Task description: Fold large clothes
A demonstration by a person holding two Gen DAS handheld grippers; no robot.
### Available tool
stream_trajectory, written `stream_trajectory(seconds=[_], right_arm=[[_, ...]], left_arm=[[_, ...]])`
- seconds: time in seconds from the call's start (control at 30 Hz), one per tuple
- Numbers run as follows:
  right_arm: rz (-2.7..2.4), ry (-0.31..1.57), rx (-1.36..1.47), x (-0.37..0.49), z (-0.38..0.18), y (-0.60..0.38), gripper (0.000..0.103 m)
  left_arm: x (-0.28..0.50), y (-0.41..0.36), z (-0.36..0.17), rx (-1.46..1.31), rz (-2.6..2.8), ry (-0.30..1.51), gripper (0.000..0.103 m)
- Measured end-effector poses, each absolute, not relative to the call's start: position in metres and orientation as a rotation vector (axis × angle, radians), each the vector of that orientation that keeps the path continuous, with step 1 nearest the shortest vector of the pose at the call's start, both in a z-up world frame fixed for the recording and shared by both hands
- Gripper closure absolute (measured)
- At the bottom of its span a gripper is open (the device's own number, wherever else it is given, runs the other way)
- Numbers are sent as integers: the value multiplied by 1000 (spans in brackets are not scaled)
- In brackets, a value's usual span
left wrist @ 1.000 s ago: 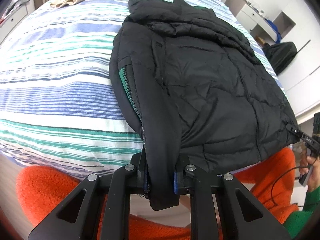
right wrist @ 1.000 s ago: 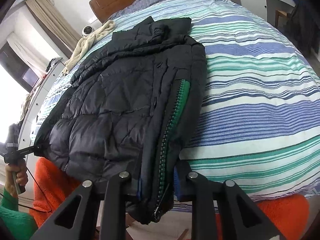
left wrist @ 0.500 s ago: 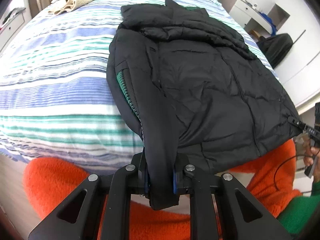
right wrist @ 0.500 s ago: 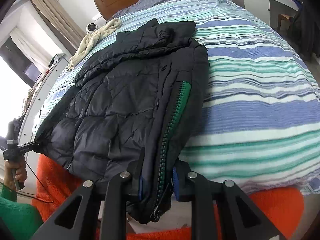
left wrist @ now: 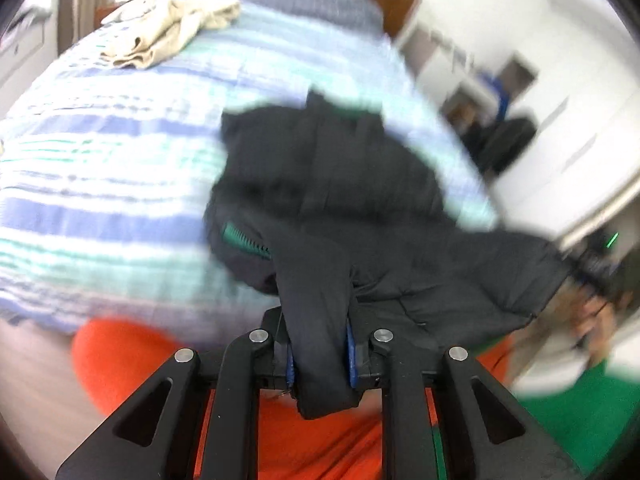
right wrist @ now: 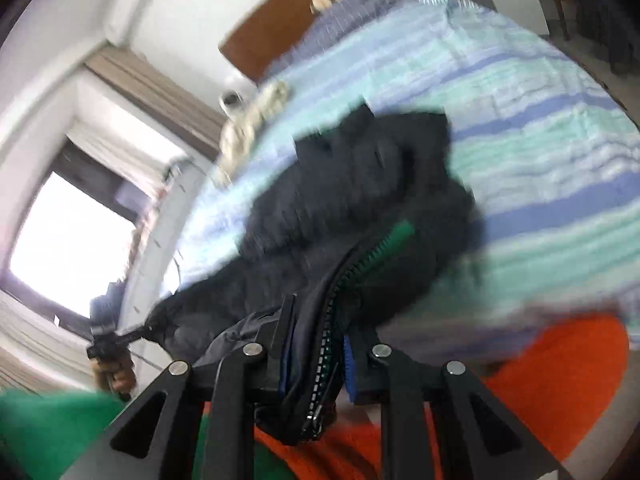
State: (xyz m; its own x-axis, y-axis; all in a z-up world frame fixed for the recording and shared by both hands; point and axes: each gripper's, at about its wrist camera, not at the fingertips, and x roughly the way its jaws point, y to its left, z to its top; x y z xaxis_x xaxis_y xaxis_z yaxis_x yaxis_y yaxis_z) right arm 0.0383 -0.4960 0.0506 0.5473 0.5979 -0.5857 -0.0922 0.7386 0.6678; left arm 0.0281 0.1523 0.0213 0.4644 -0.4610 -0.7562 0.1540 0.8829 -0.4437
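1. The left gripper (left wrist: 320,356) had its jaws clamped on a fold of the jacket's (left wrist: 340,208) hem; black cloth filled the gap between the blue pads and hung out below them at 6 o'clock.
2. The right gripper (right wrist: 316,364) had its jaws closed on the other hem corner, with the zipper (right wrist: 332,320) and its green tape running up through the gap toward 1 o'clock.
3. Between the two grippers the hem hung lifted clear of the bed (left wrist: 100,168); in the left view it stretched out toward 3 o'clock, where the other gripper was a blur.
4. Farther off, the jacket's upper half lay bunched on the striped cover, collar toward 12 o'clock. Both views were smeared by motion, so finer creases could not be read.
5. A cream cloth (left wrist: 172,32) lay well apart near the headboard (right wrist: 280,20), at 11 o'clock in the left view.
6. By these views the fold looked partly made: the sides seemed already turned in, leaving a narrow panel, and the bottom-to-top fold was under way. Laying the hem over the collar, letting go and smoothing remained.
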Motion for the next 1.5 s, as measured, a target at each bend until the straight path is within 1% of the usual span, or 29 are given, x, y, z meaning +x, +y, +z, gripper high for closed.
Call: stream_trajectory(seconds=[0.07, 0.2, 0.23, 0.27, 0.33, 0.4, 0.43, 0.47, 0.5, 0.53, 0.57, 0.6, 0.63, 0.67, 0.73, 0.8, 0.87, 0.9, 0.97, 1.0, 1.03, 1.07, 1.1, 1.13, 1.17, 1.23, 1.37, 1.43, 1.5], right_arm=[[439, 868, 612, 79, 53, -501, 83], [374, 852, 686, 189, 19, -510, 83], [350, 853, 695, 206, 8, -510, 83], [317, 850, 688, 223, -3, -507, 83], [266, 837, 668, 251, -28, -502, 81], [211, 875, 663, 270, -55, -495, 76], [190, 905, 694, 269, -68, -494, 72], [184, 916, 743, 270, -77, -496, 63], [192, 903, 796, 263, -83, -497, 59], [228, 874, 861, 256, -83, -503, 50], [265, 856, 889, 255, -81, -506, 36], [311, 831, 910, 255, -75, -512, 27], [330, 809, 902, 248, -68, -512, 10], [333, 792, 880, 247, -62, -512, 3], [331, 781, 775, 251, -48, -513, 2], [305, 822, 641, 262, -44, -505, 2], [324, 903, 506, 276, -52, -490, 2], [339, 966, 434, 288, -62, -478, 2], [304, 1020, 327, 304, -78, -461, 2], [287, 1024, 282, 312, -86, -451, 2], [295, 1030, 275, 315, -90, -447, 2], [299, 1029, 278, 318, -92, -442, 9], [298, 1026, 276, 318, -90, -442, 20], [280, 1021, 248, 319, -83, -436, 54], [250, 1009, 212, 318, -76, -432, 75], [205, 955, 140, 315, -49, -424, 81], [145, 816, 47, 326, 8, -411, 82], [95, 762, 50, 342, 23, -410, 82], [53, 762, 74, 362, 17, -410, 82]], left_arm=[[81, 160, 23, -466, -402, 991, 83], [176, 150, 5, -512, -348, 961, 72], [206, 143, -7, -495, -312, 975, 68], [221, 138, -17, -477, -278, 986, 67], [246, 128, -43, -451, -228, 1032, 52], [256, 121, -67, -442, -233, 1112, 49], [260, 119, -73, -443, -237, 1155, 47], [260, 120, -73, -456, -246, 1185, 47], [255, 123, -68, -485, -267, 1187, 43], [251, 130, -60, -542, -317, 1172, 32], [246, 136, -53, -596, -364, 1153, 24], [240, 146, -45, -656, -409, 1114, 7], [238, 151, -39, -679, -423, 1080, 2], [235, 159, -33, -683, -428, 1043, 2], [236, 165, -29, -630, -426, 1016, 2], [241, 165, -38, -519, -394, 1017, 1], [254, 155, -66, -398, -367, 1096, 1], [260, 152, -76, -374, -361, 1128, 2], [272, 138, -104, -316, -337, 1194, 3], [276, 131, -112, -287, -331, 1204, 10], [280, 122, -120, -245, -323, 1209, 28], [282, 113, -125, -194, -309, 1213, 35], [280, 110, -122, -180, -303, 1202, 64], [280, 108, -117, -172, -290, 1187, 84], [279, 108, -107, -166, -269, 1165, 85], [278, 113, -81, -196, -272, 1079, 88], [286, 116, -29, -224, -227, 880, 88], [297, 110, -26, -203, -170, 830, 87], [313, 97, -43, -127, -100, 807, 86]])
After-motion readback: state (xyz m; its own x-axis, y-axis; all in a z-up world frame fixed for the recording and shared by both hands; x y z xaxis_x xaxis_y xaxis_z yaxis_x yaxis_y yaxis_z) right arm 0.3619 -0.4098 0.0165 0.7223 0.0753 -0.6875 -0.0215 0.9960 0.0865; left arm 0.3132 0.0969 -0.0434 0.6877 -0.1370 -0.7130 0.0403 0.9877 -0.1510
